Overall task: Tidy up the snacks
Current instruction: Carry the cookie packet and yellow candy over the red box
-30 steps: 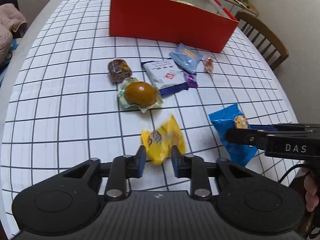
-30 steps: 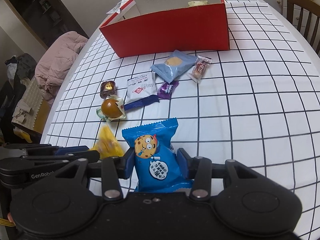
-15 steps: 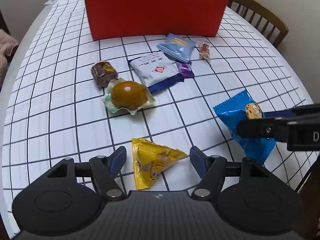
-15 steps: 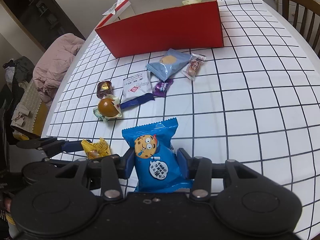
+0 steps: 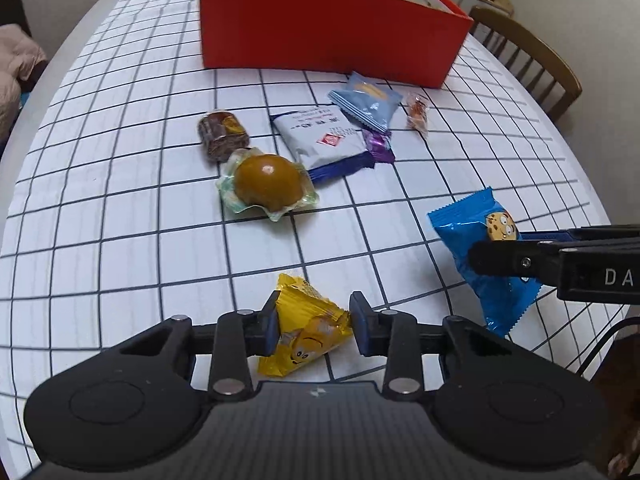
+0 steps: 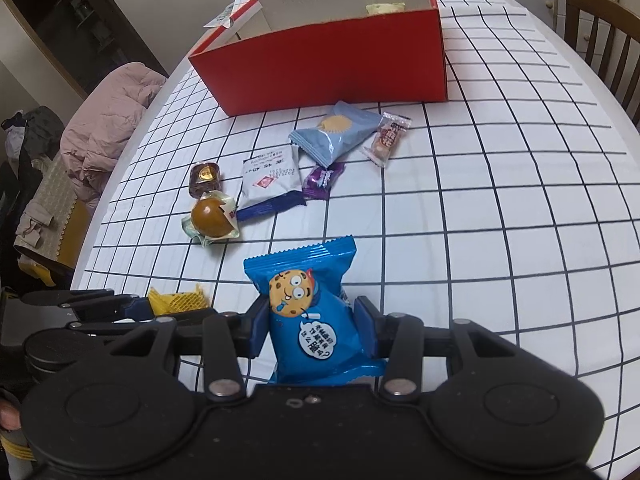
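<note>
Both my claws grip snacks: left claw (image 5: 313, 323) pinches the yellow packet (image 5: 305, 329), right claw (image 6: 312, 327) clamps the blue cookie packet (image 6: 316, 316).

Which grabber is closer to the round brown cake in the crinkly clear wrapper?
Left. The left gripper, closed around the yellow snack packet, sits just in front of the round brown cake in the clear wrapper. The right gripper, clamping the blue cookie packet, is farther off to the cake's right.

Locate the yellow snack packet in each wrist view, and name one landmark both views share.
Left wrist: yellow snack packet bottom centre, between the left gripper fingers.
Right wrist: lower left, only its crimped end shows beyond the left gripper.
Shared landmark: red box.
</note>
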Action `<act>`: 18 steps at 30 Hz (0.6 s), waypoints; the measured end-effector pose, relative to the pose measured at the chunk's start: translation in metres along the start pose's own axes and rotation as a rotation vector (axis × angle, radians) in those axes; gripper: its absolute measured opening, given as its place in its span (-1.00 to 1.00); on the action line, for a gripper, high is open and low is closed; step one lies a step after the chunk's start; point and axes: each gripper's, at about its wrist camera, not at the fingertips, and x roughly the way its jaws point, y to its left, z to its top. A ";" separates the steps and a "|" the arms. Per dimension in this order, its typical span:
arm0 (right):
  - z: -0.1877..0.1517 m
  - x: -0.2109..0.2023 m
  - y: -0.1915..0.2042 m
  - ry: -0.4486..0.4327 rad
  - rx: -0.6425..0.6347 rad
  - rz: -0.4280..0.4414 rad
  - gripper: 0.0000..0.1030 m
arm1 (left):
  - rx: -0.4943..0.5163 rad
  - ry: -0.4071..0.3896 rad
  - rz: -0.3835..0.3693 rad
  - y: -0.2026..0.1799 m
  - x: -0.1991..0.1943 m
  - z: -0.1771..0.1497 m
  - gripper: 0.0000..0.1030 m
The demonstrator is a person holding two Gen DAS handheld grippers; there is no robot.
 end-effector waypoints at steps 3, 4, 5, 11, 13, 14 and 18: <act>0.003 -0.006 0.002 -0.012 -0.007 -0.001 -0.14 | -0.027 -0.005 -0.007 0.004 -0.009 0.002 -0.33; 0.005 -0.008 0.004 -0.018 -0.010 -0.001 -0.14 | -0.034 -0.008 -0.005 0.005 -0.012 0.004 -0.33; 0.007 -0.011 0.005 -0.023 -0.015 -0.003 -0.14 | -0.041 -0.013 0.000 0.005 -0.016 0.006 -0.33; 0.021 -0.029 0.014 -0.063 -0.053 -0.014 -0.14 | -0.063 -0.056 0.006 0.006 -0.040 0.024 -0.33; 0.027 -0.035 0.016 -0.078 -0.060 -0.017 -0.14 | -0.061 -0.078 0.002 0.005 -0.049 0.033 -0.33; 0.030 -0.037 0.016 -0.085 -0.062 -0.019 -0.14 | -0.058 -0.086 0.003 0.004 -0.053 0.038 -0.33; 0.046 -0.047 0.019 -0.116 -0.083 -0.029 -0.14 | -0.042 -0.124 0.012 0.000 -0.066 0.061 -0.33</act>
